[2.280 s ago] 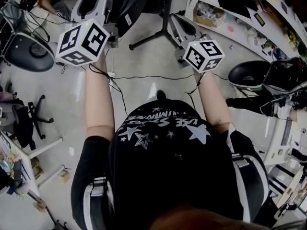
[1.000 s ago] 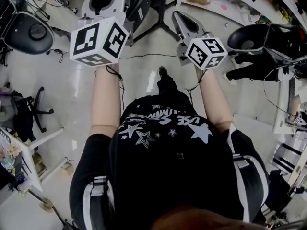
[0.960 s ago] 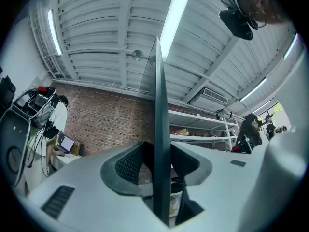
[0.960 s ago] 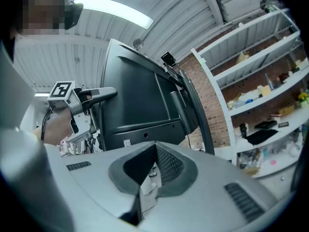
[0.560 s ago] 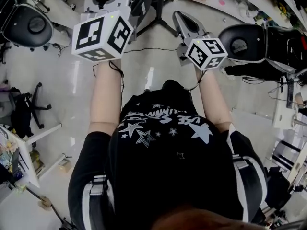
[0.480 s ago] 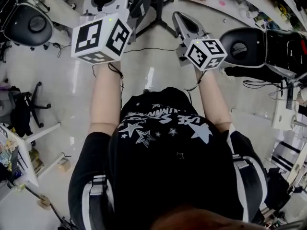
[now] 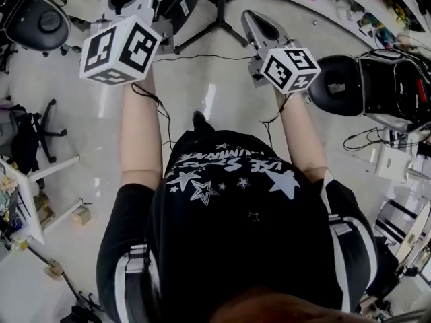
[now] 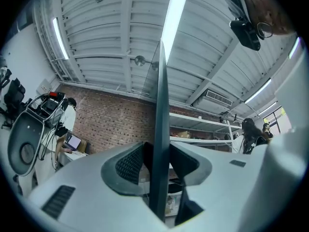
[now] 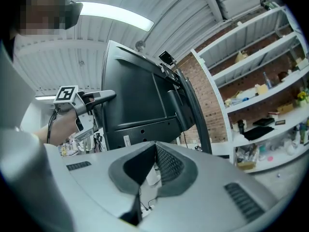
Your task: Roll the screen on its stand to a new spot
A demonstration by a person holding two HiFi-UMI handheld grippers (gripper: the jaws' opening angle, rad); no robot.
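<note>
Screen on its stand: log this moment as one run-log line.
left tool: shut on screen edge | right tool: shut, empty, facing screen's back, apart from it | stand: ahead, between both tools

White lettering is running upside down among stars across the person's black shirt [image 7: 229, 170]; only "USE" is reading clearly. The left marker cube [image 7: 120, 51] and right marker cube [image 7: 289, 69] are showing black-and-white square codes. A white label [image 9: 127, 141] is sitting on the screen [image 9: 140, 100] back, too small to read.
</note>
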